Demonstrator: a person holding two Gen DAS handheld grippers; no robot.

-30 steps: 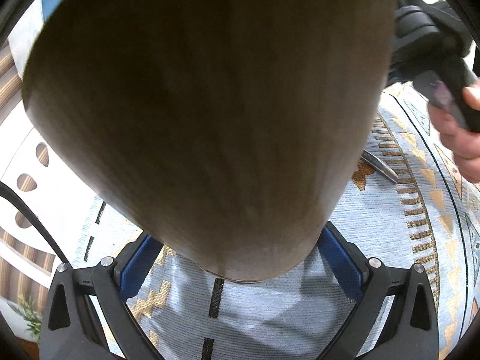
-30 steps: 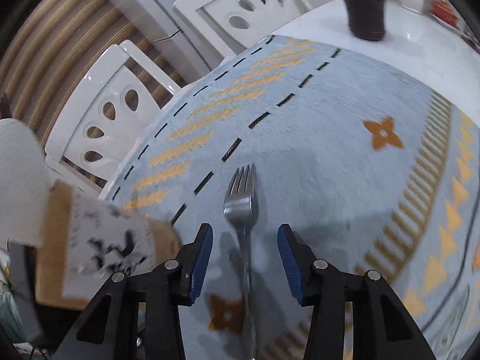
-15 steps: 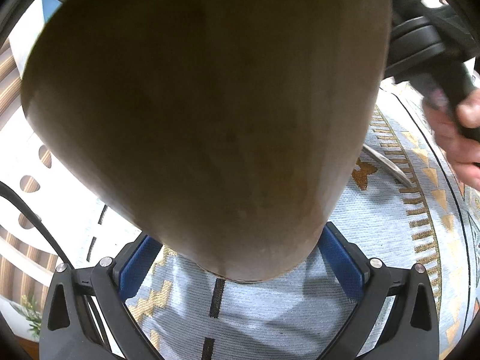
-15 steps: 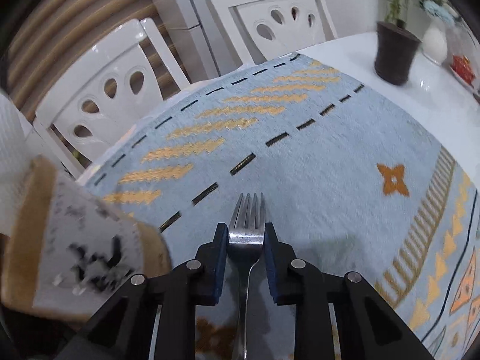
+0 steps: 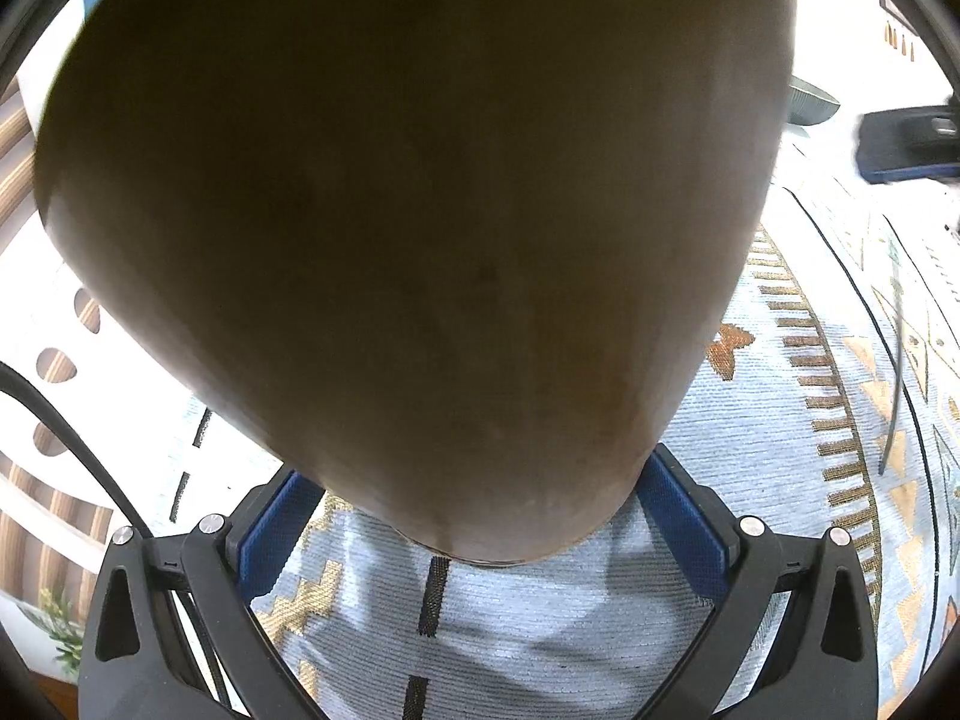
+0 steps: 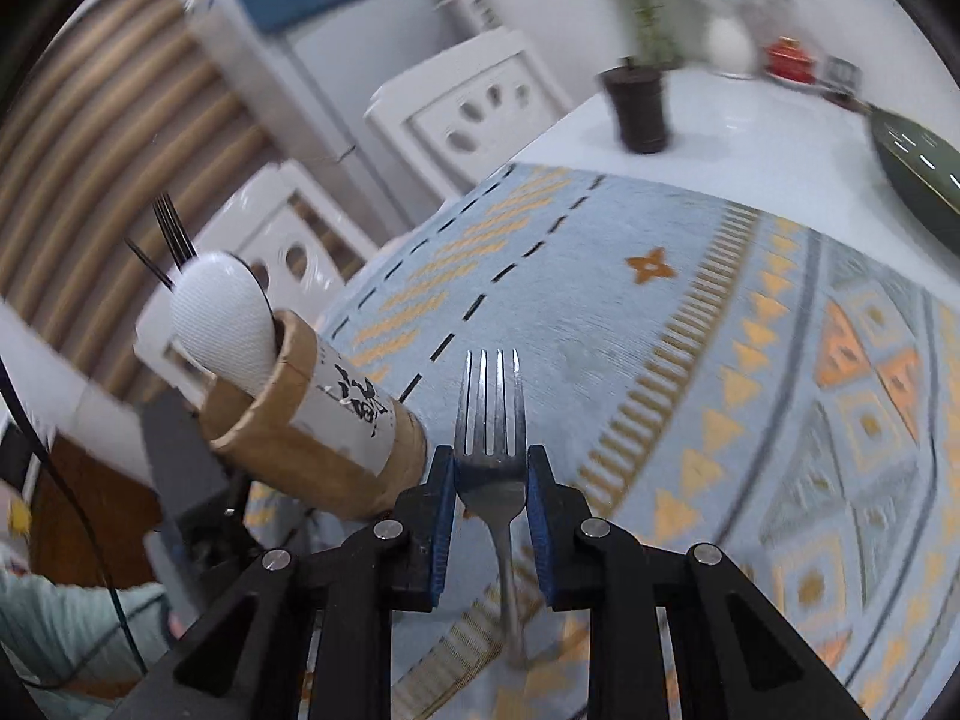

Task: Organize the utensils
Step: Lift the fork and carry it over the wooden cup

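Fork (image 6: 490, 420) clamped by the right gripper (image 6: 491, 516) above the tablecloth (image 6: 690, 360), handle blurred below, left gripper (image 5: 474, 516) closed around tan holder (image 5: 414, 210) filling its view, holder rim cut off.

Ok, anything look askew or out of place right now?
The wooden holder in the left tongs is tilted almost sideways, so its white spoon and dark chopsticks poke out sideways. The fork sits straight in the right tongs.
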